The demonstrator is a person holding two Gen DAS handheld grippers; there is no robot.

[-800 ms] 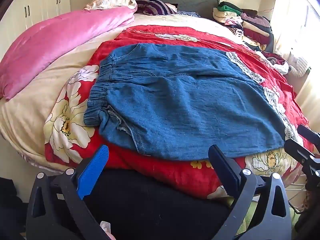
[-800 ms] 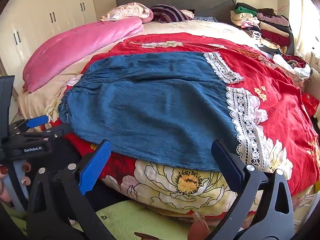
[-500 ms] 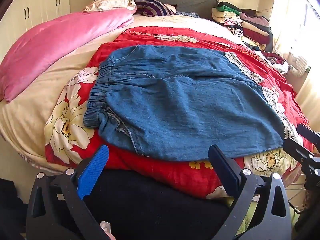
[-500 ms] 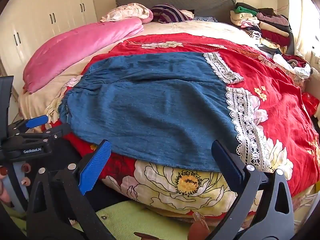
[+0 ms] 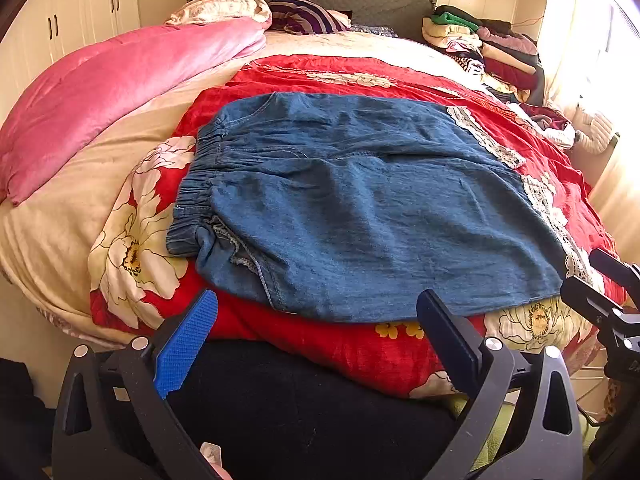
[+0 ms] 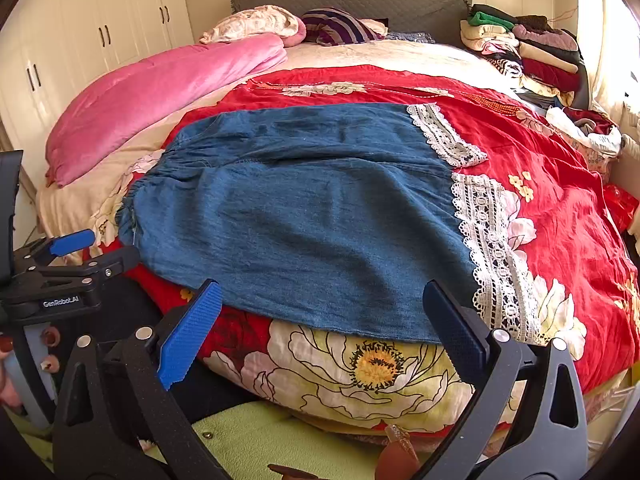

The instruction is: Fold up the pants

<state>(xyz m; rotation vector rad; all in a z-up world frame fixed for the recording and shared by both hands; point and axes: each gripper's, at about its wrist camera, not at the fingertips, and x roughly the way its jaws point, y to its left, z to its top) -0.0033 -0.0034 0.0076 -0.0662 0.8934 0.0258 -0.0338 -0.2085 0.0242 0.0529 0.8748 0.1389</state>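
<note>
Pants: one denim pair [image 5: 360,200] lies spread across the red floral quilt [image 5: 360,76] on the bed, mid-frame in both views; elastic waistband at frame left, lace-trimmed hems [image 6: 488,240] at frame right.
Progress: the pants look laid one leg over the other lengthwise, though I cannot be sure this counts as a first fold; no crosswise fold shows, so most of the folding seems left.
Left gripper [image 5: 316,332]: jaws apart, empty, low in frame just short of the near edge of the pants, toward the waistband half.
Right gripper [image 6: 320,324]: jaws apart, empty, low in frame by the near edge, toward the hem half.
Counts: one pair of pants, two grippers, two lace hems, one pink duvet [image 5: 120,80] at upper left, one pile of clothes [image 6: 520,48] at upper right.
</note>
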